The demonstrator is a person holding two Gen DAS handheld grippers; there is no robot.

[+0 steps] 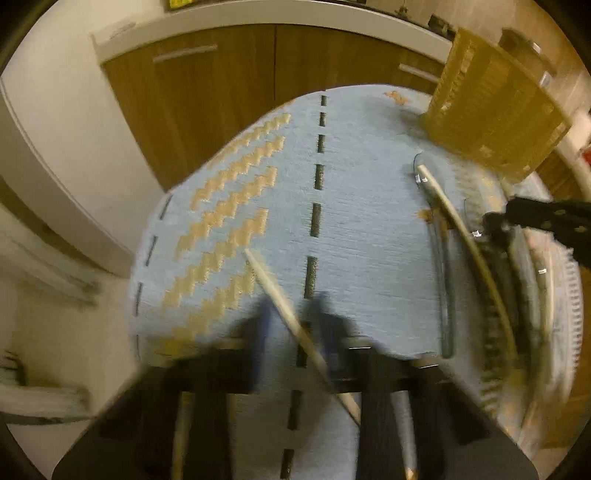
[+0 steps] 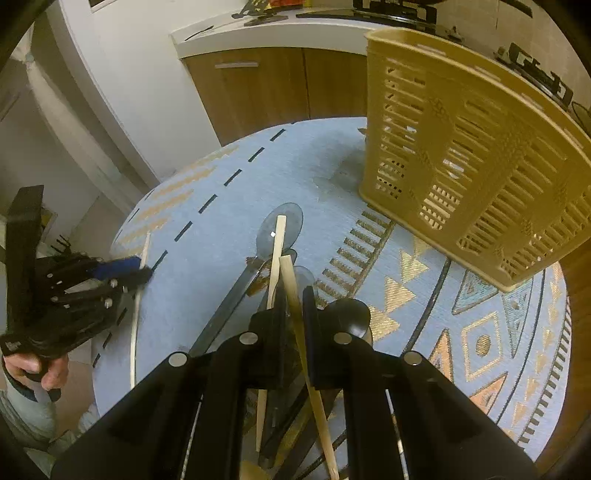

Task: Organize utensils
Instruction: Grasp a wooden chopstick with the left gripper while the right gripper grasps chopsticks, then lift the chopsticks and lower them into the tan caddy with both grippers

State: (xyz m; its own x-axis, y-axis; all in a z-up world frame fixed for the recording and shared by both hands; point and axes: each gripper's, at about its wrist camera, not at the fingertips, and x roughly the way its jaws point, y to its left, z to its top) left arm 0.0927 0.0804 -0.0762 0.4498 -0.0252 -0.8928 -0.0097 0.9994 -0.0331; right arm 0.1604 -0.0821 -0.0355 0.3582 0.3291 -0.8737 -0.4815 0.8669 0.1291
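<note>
Counting from the near end: the right gripper (image 2: 295, 310) has its two black fingers narrowed onto one pale wooden chopstick (image 2: 295, 295), which runs up between them and sticks out a bit past the tips. Right under and beside it sits a pile of utensils: a second pale wooden chopstick (image 2: 275, 258) lying across a translucent grey plastic spoon (image 2: 280, 225), a second grey spoon bowl (image 2: 308, 275) peeking out just behind the fingers, and one black ladle-shaped spoon (image 2: 349, 314) just right of the gripper. There's more stuff lower in the pile but it's too jumbled to count. Over on the left, the left gripper (image 1: 291, 314) is pinching a third pale chopstick (image 1: 273, 284) between blue-padded fingers, the stick slanting up and left over the cloth; that view is blurry. In the right wrist view you can see the person's hand (image 2: 35, 367) gripping the left tool's handle down at the table edge. Everything sits on a round table with a light blue woven cloth (image 2: 258, 173) with tan zigzags, black dashes and triangles. At the far right stands one tan slotted plastic utensil caddy (image 2: 476, 147), upright. Behind that are brown wooden cabinets (image 2: 273, 88) under a white countertop (image 2: 273, 35).
</note>
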